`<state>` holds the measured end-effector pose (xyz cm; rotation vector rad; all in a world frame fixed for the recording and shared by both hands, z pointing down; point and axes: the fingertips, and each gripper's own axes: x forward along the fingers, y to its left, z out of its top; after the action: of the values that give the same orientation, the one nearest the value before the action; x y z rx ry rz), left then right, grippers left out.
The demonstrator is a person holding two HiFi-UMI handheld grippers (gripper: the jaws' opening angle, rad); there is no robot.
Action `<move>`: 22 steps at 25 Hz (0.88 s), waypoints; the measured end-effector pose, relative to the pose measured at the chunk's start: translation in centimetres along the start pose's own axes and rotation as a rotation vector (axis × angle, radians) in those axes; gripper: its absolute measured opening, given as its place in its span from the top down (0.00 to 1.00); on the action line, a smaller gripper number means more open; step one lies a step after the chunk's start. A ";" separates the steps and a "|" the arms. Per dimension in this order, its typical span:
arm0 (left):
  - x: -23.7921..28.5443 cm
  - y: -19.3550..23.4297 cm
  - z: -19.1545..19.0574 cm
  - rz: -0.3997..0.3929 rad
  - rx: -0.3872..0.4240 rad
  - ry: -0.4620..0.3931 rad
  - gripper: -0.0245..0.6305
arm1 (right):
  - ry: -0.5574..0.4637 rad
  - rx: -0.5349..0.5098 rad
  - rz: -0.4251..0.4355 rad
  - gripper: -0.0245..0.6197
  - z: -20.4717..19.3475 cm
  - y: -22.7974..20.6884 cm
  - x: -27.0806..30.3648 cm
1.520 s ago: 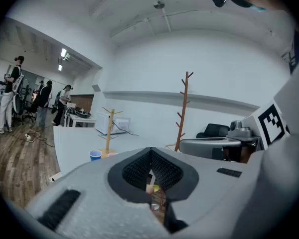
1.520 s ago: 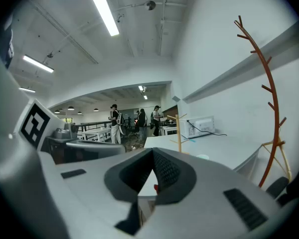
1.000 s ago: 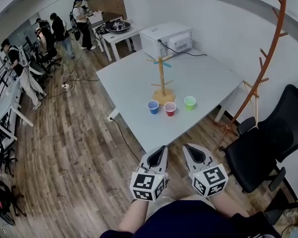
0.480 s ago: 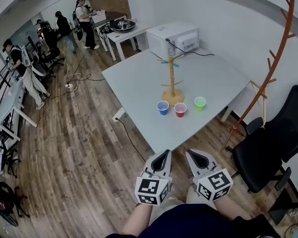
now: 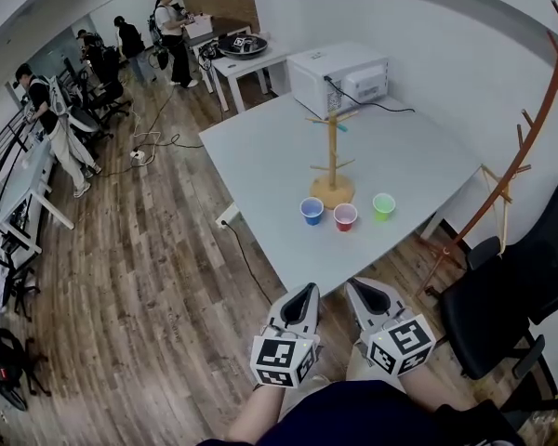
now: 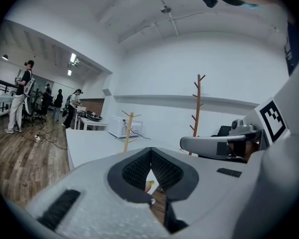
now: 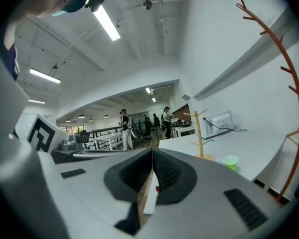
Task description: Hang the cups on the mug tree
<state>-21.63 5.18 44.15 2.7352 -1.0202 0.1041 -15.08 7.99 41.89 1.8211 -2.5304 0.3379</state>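
Though head view shows blue cup [image 5: 312, 211], right gripper view doesn't.

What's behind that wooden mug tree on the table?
A white microwave stands behind the mug tree on the same table. Whatever lies behind the microwave is hidden.

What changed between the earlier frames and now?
The table, mug tree, blue cup, red cup and green cup sit lower and further right in the head view; the person seems to have edged toward them. Nothing was gripped or released. The left tool and right tool stay shut and empty, side by side; the cups still stand before the tree, none hung.
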 end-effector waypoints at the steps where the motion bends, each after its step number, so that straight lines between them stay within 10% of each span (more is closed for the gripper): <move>1: 0.5 0.1 0.1 0.007 0.000 -0.005 0.93 | 0.001 -0.004 0.005 0.92 0.2 -0.5 0.2; 22: 10.8 3.3 0.9 0.233 -0.023 -0.003 0.93 | 0.019 -0.032 0.184 0.92 3.8 -12.3 7.3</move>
<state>-15.67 -4.36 45.44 2.5859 -1.3289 0.1242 -5.49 -3.26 41.26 1.5709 -2.6798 0.3124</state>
